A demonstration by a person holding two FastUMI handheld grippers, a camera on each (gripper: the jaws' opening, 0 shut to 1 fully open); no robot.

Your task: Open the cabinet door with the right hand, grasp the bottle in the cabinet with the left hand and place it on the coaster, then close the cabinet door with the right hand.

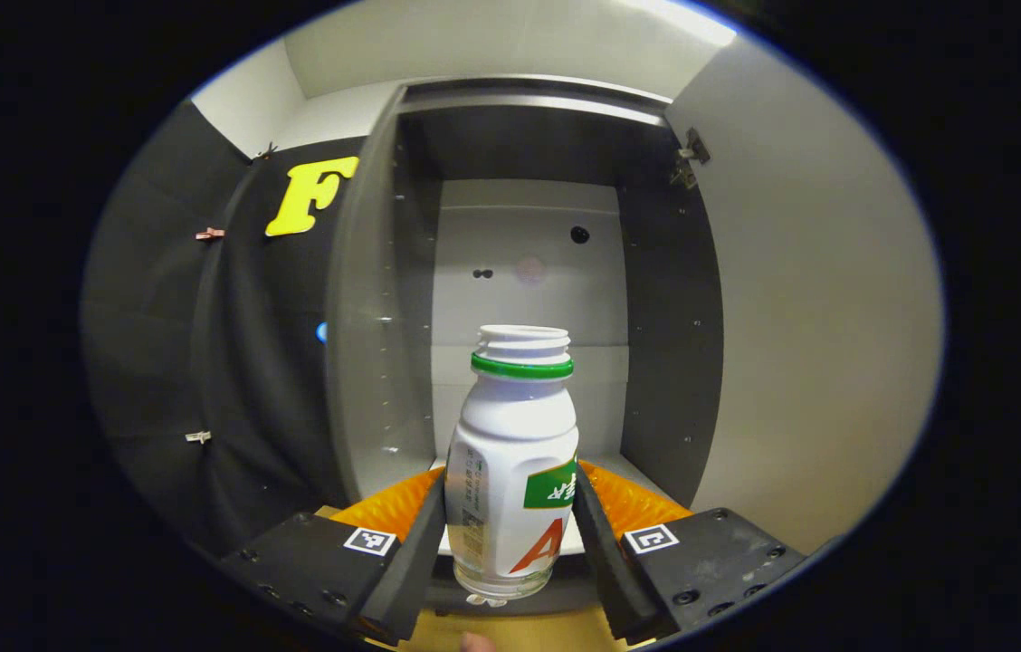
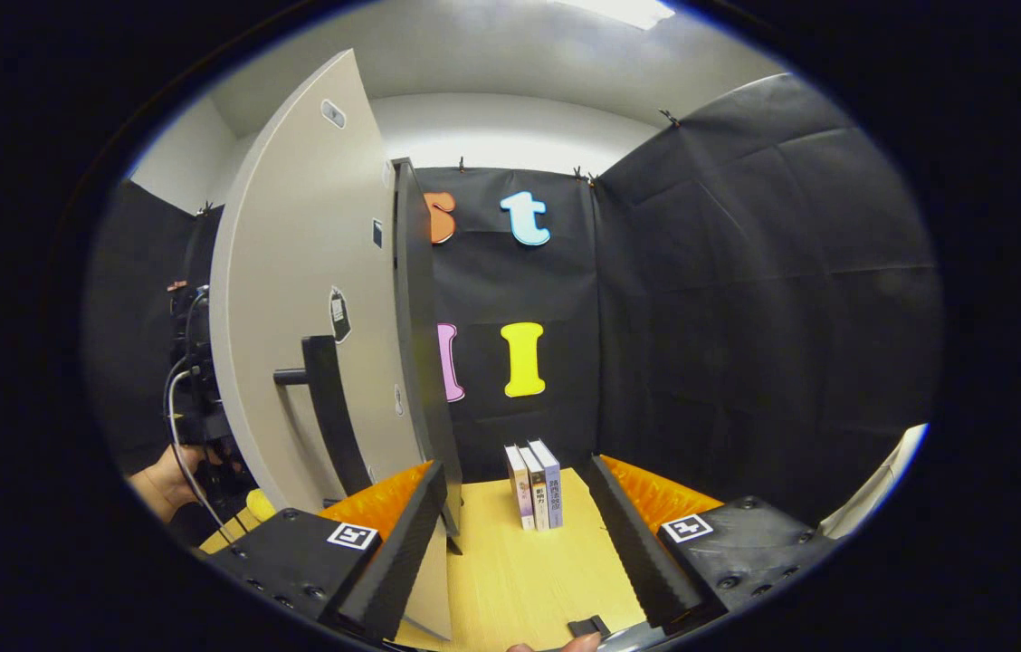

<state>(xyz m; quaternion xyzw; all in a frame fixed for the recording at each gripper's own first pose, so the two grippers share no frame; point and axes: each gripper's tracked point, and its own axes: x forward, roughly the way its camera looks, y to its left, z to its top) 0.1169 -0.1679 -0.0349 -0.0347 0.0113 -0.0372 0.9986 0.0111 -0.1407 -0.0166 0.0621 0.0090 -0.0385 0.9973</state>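
The left gripper's fingers are covering the lower flanks of the bottle, whose label print is proving too small to tell. In the right gripper view, the open cabinet door is hiding most of the other gripper, and a hand is showing only partly beside the door's edge.

Left gripper view: rides the left gripper, faces straight into the open cabinet from close in front, level with its lower shelf; the bottle stands upright very near the lens.
Right gripper view: rides the right gripper, looks along the wooden table toward the booth wall, close beside the open cabinet door.
Shared: the cabinet door, seen from opposite faces.
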